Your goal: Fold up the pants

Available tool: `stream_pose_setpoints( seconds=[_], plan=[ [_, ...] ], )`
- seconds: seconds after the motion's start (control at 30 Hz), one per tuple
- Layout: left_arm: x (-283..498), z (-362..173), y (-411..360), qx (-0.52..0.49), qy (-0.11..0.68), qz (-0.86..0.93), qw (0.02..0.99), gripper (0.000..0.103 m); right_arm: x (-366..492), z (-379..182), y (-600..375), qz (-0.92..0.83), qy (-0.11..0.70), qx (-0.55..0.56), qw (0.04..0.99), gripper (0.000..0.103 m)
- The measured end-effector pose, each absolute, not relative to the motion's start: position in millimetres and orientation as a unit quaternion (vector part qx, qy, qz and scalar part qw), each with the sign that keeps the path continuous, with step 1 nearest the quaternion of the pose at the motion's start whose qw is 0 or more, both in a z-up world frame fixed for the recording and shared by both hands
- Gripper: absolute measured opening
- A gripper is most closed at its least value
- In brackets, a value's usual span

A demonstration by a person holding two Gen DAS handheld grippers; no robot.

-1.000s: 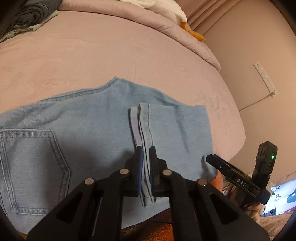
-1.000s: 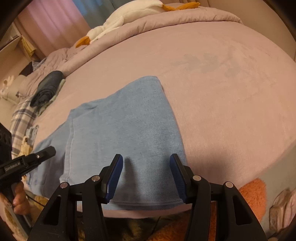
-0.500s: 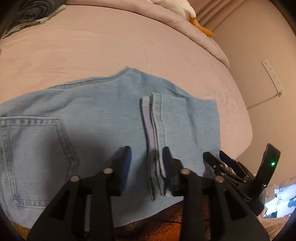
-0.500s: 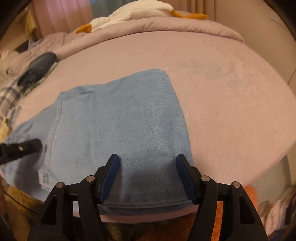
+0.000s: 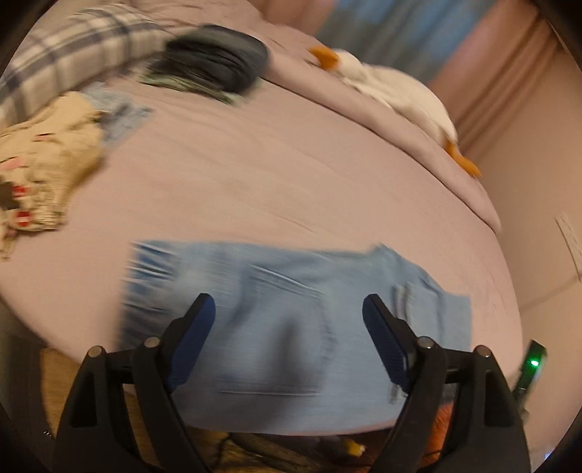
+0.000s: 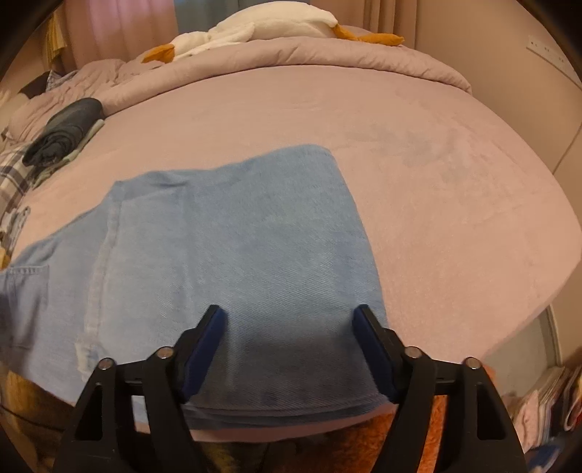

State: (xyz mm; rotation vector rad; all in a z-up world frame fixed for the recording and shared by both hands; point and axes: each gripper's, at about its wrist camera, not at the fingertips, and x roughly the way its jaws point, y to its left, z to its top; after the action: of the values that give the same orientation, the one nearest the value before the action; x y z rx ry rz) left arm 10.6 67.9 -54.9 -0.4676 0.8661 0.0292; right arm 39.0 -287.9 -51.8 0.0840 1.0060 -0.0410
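Both wrist cameras looked steeply down, close over the bed (image 6: 454, 189) edge; both shared the pants (image 5: 291, 320) toward 12 o'clock.

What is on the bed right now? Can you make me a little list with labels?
surface: pinkish-mauve bed sheet
main item: light blue denim pants, folded over, lying flat near the bed's front edge
left gripper: jaws opening, nothing between the pads
right gripper: jaws opening above the folded end, not gripping
far side: white plush goose with orange feet
also there: rolled dark grey clothes
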Motion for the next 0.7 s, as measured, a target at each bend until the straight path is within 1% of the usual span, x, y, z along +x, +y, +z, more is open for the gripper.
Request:
stream_pose_setpoints(
  seconds=[0.03, 0.1, 0.23, 0.43, 0.6, 0.7],
  plan=[
    [7, -55, 77, -0.232, 0.411, 0.024, 0.881, 0.088, 40, -47, -287, -0.015, 0.476, 0.045, 0.878, 0.084],
    [-3, -57, 97, -0.256, 0.396, 0.051, 0.88, 0.091, 42, -39, -283, -0.001, 0.456, 0.053, 0.888, 0.086],
    [-15, -62, 116, -0.263, 0.399, 0.079, 0.875, 0.091, 48, -21, -266, 0.034, 0.423, 0.052, 0.904, 0.092],
    [-23, -70, 126, -0.224, 0.405, 0.128, 0.877, 0.092, 63, -19, -248, 0.059, 0.412, 0.056, 0.908, 0.092],
    [-20, -92, 139, -0.253, 0.422, 0.109, 0.864, 0.092, 69, -28, -236, 0.063, 0.425, 0.069, 0.9, 0.092],
    [-15, -103, 144, -0.273, 0.436, 0.082, 0.853, 0.092, 69, -36, -226, 0.069, 0.441, 0.056, 0.893, 0.091]
  ],
)
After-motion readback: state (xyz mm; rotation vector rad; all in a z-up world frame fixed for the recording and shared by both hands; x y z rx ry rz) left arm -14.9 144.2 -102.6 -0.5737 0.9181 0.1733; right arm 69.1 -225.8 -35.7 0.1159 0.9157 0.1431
